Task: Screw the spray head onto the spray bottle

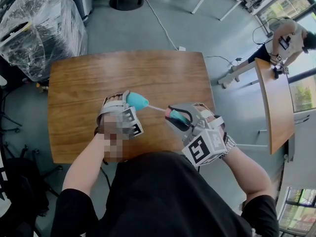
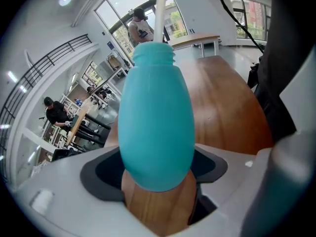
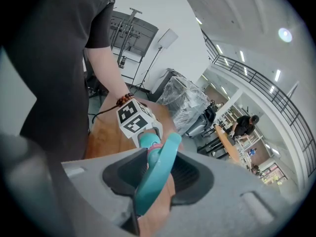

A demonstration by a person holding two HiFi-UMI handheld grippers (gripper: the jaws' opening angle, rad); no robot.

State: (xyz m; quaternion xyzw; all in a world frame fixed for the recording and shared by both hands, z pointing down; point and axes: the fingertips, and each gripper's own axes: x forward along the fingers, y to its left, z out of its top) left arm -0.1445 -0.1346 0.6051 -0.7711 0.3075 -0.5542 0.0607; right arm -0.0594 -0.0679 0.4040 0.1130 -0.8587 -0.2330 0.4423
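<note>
Bottle [image 2: 157, 122], teal, gripped near its base between the pads of the left claw [image 1: 127, 102] and held above the wooden bench [image 1: 148, 73], its open neck pointing toward the right claw [image 1: 178, 116]. The right claw is closed narrowly on the teal spray head [image 3: 157, 169]. The head's white tube [image 1: 157, 107] reaches into the neck of the bottle; head and neck stand apart, not yet screwed together.

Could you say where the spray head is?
In head view, the spray head sits in the right gripper, right of the spray bottle in the left gripper.
</note>
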